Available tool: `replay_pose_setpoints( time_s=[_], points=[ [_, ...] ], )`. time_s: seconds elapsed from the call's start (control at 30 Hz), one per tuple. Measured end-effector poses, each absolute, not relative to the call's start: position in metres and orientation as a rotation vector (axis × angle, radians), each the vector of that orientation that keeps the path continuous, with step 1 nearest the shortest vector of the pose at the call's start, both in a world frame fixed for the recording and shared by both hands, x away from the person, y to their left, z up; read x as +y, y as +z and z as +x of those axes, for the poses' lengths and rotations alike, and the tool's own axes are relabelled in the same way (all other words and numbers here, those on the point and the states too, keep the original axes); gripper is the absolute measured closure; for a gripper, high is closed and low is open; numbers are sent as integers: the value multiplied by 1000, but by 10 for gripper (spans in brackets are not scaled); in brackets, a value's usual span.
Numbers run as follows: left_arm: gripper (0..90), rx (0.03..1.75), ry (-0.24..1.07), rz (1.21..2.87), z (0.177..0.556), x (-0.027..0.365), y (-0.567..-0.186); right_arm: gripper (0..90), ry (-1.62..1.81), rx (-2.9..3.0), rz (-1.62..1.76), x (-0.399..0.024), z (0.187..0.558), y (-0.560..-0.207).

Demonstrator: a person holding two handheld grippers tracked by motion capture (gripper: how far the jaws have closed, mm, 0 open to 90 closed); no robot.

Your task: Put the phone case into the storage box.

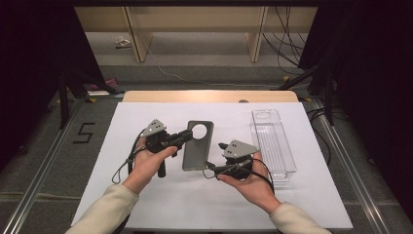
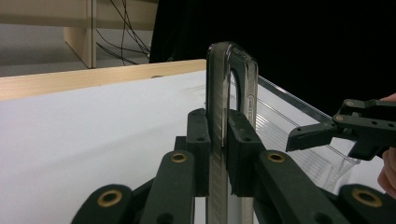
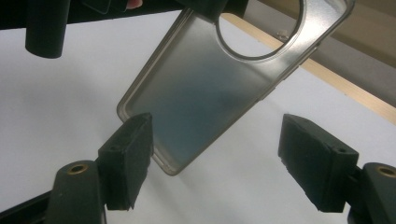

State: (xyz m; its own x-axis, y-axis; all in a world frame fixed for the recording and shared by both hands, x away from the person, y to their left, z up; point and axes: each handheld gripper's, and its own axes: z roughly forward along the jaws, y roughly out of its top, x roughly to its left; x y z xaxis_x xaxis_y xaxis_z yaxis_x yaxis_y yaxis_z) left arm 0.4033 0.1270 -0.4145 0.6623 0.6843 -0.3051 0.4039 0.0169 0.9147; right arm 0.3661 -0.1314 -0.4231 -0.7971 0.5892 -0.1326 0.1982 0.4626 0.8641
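Phone case clamped by the left gripper (image 1: 181,137), right gripper (image 1: 217,157) waiting open beside it.

Left gripper's jaws are pressed tight on the upper part of a smoky translucent phone case (image 1: 197,145), just under its round camera cutout, holding it off the white table sheet (image 1: 146,209); in the left gripper view the case (image 2: 223,135) stands edge-on between the pads. Its long axis runs from the cutout end, farther from the person, back to a free bottom corner that hangs just ahead of the right gripper (image 3: 217,163), whose jaws stand wide with nothing between them. That free corner is nearest the right hand, so I judge a handover would mean closing there. Well to the right lies a clear plastic tray (image 1: 272,141).
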Motion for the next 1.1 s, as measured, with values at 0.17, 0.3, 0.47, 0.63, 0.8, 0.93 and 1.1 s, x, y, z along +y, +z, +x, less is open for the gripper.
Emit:
replay_pose_setpoints(
  time_s=[0.17,0.3,0.47,0.63,0.8,0.93,1.1],
  points=[
    [807,909,275,1604,402,125,-415,274,1290,2283,688,-134,368,-422],
    [806,900,277,1605,400,123,-415,274,1299,2270,717,-137,369,-421],
    [806,890,277,1607,398,121,-415,273,1308,2250,737,-140,371,-419],
    [807,886,274,1606,396,119,-416,274,1315,2240,754,-142,372,-418],
    [806,879,276,1603,394,118,-416,274,1321,2227,769,-144,374,-417],
    [807,875,278,1601,393,117,-416,274,1323,2221,782,-145,375,-417],
    [807,866,278,1599,392,116,-416,274,1327,2207,799,-147,377,-417]
  ],
)
